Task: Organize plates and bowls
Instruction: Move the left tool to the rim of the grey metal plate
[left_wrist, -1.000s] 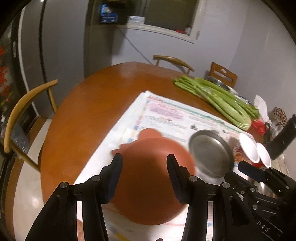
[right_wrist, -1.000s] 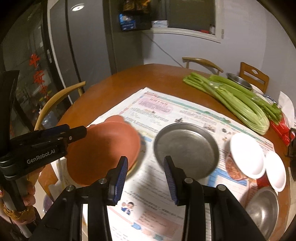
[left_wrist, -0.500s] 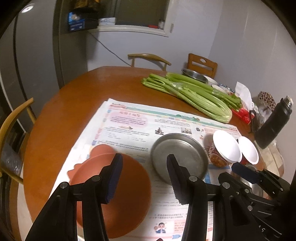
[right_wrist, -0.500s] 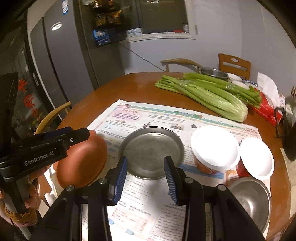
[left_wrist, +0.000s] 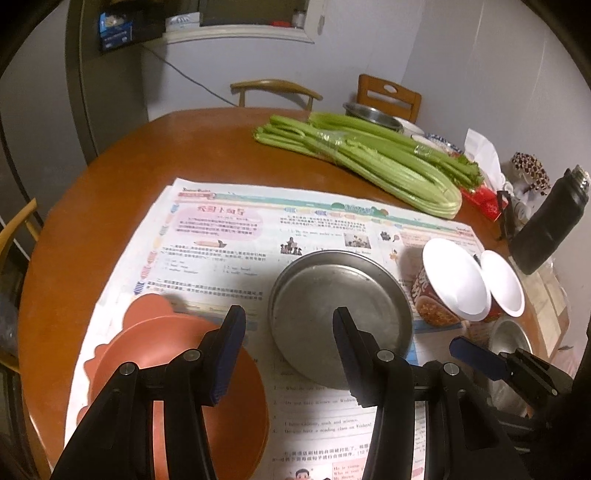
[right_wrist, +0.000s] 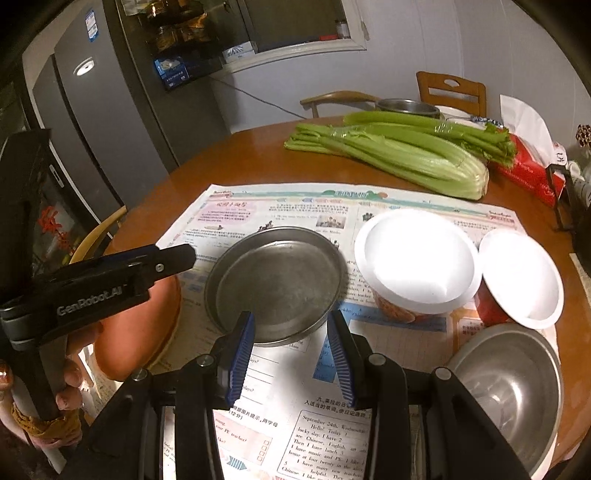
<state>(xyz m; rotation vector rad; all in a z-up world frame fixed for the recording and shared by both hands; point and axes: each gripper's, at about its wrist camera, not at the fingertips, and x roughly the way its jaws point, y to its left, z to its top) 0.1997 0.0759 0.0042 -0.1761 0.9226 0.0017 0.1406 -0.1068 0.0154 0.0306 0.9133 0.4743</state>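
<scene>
A round steel plate (left_wrist: 338, 306) (right_wrist: 277, 284) lies on the newspaper in the middle. An orange-brown bowl (left_wrist: 177, 387) (right_wrist: 140, 325) sits on an orange mat at the left. A steel bowl (right_wrist: 506, 391) (left_wrist: 511, 338) sits at the right front. Two white-lined paper bowls (right_wrist: 417, 258) (right_wrist: 521, 277) stand behind it. My left gripper (left_wrist: 288, 332) is open and empty, between the orange bowl and the steel plate. My right gripper (right_wrist: 290, 339) is open and empty, just in front of the steel plate's near rim.
The round wooden table (left_wrist: 122, 177) carries a newspaper (left_wrist: 229, 236), celery (left_wrist: 369, 158), a red packet (right_wrist: 524, 166) and a black bottle (left_wrist: 546, 225) at the right. Chairs (left_wrist: 275, 88) and a fridge (right_wrist: 92, 122) stand behind.
My left gripper has swung right, from over the orange bowl toward the steel plate. My right gripper has also shifted right, bringing the steel bowl and paper bowls closer into view.
</scene>
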